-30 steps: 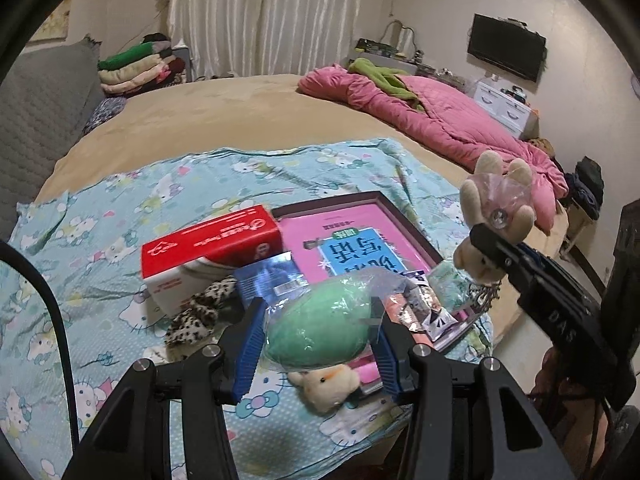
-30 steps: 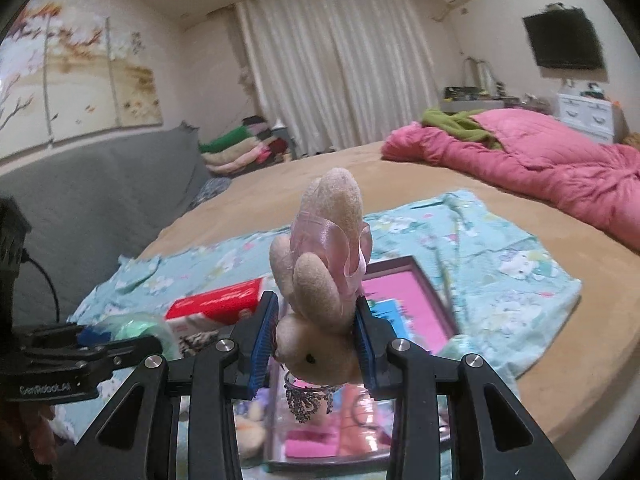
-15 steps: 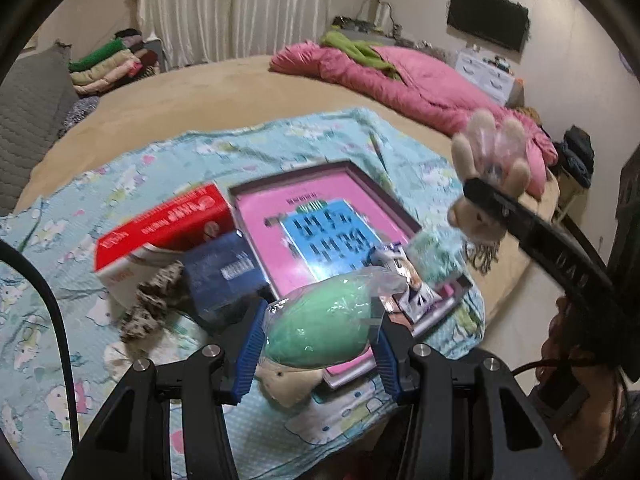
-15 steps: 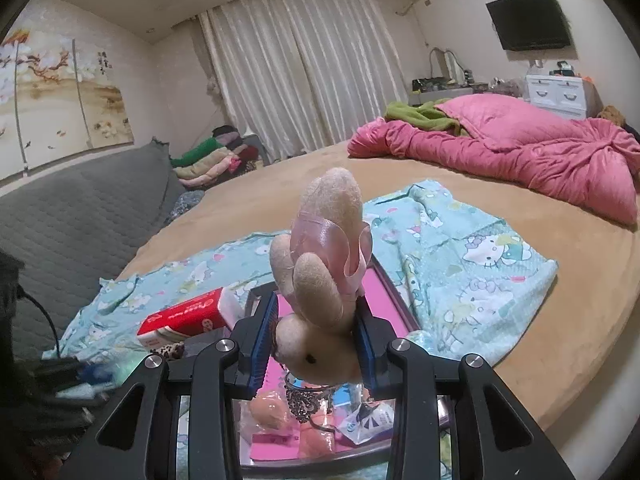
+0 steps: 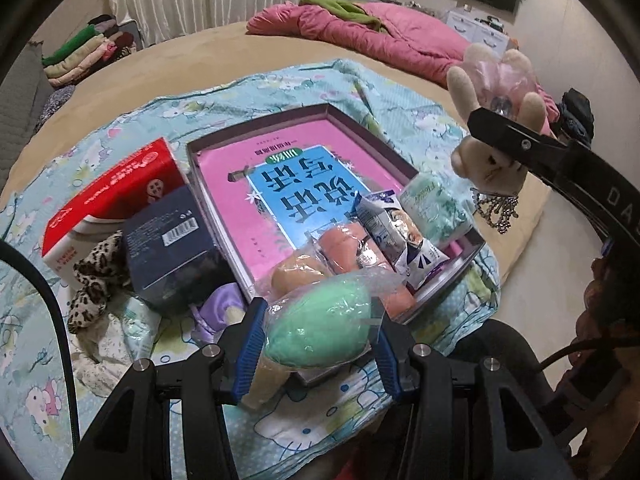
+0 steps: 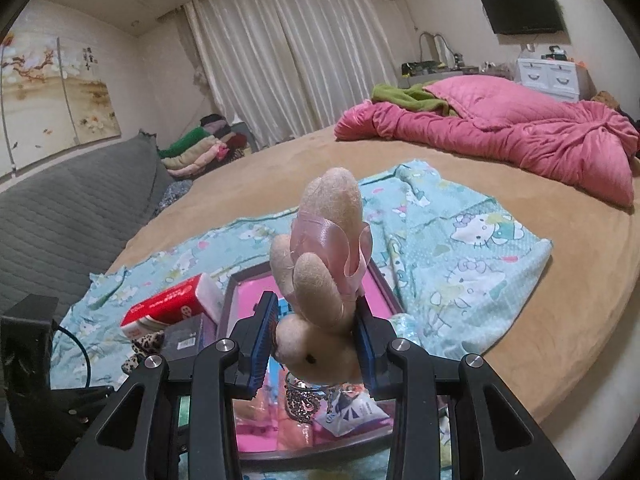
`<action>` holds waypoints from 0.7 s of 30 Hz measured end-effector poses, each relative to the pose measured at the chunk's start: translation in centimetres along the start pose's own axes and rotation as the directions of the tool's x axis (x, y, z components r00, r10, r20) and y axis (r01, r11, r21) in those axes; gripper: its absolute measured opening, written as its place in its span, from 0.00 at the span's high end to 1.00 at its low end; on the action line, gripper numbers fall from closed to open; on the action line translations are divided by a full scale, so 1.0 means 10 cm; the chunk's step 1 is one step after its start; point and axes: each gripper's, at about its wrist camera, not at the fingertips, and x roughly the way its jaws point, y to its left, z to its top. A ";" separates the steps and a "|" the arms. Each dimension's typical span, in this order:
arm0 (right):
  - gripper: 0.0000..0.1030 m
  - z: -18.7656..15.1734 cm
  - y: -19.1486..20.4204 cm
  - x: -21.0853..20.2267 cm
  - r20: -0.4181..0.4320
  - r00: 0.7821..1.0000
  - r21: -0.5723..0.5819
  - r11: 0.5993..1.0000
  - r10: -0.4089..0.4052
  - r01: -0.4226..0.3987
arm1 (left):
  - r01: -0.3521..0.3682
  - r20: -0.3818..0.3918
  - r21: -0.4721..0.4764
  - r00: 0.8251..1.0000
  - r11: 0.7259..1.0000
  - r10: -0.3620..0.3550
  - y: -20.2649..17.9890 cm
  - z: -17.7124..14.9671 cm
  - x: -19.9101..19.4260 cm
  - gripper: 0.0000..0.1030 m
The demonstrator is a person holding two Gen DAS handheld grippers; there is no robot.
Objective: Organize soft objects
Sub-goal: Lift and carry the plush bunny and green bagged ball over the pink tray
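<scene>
Bedroom walls, pale curtains [image 6: 296,60] and a wall-mounted television [image 6: 520,4] frame a large round bed [image 6: 580,280] covered in tan fabric, with a pink quilt [image 6: 520,136] bunched at its far side. Spread over the near part of the bed is a light blue cartoon-cat sheet [image 5: 280,80], and everything being sorted lies on it.

From the left wrist view, reading left to right: a leopard-print fabric piece [image 5: 96,276] lies beside a red tissue pack [image 5: 108,196], with a dark blue box [image 5: 172,248] leaning against that pack. Next comes a shallow dark-rimmed tray [image 5: 216,208] with a pink and blue printed bottom, holding peach-coloured soft pieces [image 5: 340,244], a snack packet [image 5: 400,236] and a pale green tissue pack [image 5: 436,208] at its near end. This view alone shows those contents clearly, along with a purple soft item [image 5: 220,304] just outside the tray's near left corner.

The left gripper [image 5: 316,340] is clenched on a green egg-shaped sponge in clear wrapping [image 5: 316,328], held above the tray's near edge.

The right wrist view shows what the other cannot: the grey quilted headboard [image 6: 72,208], the painting [image 6: 56,96] above it and folded clothes [image 6: 200,148] by the curtain. There the right gripper [image 6: 316,340] grips a beige plush rabbit [image 6: 320,280] with a pink ribbon, head toward the camera, a beaded chain [image 6: 300,400] dangling beneath, held in the air over the tray's near part.
</scene>
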 end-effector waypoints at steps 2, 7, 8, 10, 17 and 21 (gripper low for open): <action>0.63 -0.02 -0.02 0.04 -0.016 1.000 0.000 1.000 -0.001 0.001 | 0.000 -0.011 0.001 1.000 1.000 0.000 0.00 0.01 0.06 0.52; 0.63 -0.06 -0.05 0.13 -0.049 0.999 0.005 1.000 0.004 -0.004 | -0.006 -0.031 0.012 1.000 1.000 0.006 -0.03 0.00 0.18 0.52; 0.63 -0.07 -0.05 0.14 -0.054 0.999 0.003 1.000 0.005 -0.005 | -0.007 -0.032 0.014 0.999 1.000 0.008 -0.04 0.01 0.20 0.52; 0.63 -0.09 -0.05 0.16 -0.063 0.998 0.001 1.000 0.010 -0.010 | -0.012 -0.035 0.020 0.999 1.000 0.012 -0.05 0.00 0.23 0.52; 0.63 -0.13 -0.04 0.24 -0.091 0.996 -0.007 1.000 0.020 -0.021 | -0.013 -0.053 0.017 0.998 1.000 0.014 -0.04 -0.02 0.33 0.52; 0.63 -0.17 -0.03 0.29 -0.113 0.993 -0.014 1.000 0.026 -0.028 | -0.022 -0.055 0.017 0.998 1.000 0.023 -0.04 -0.02 0.38 0.52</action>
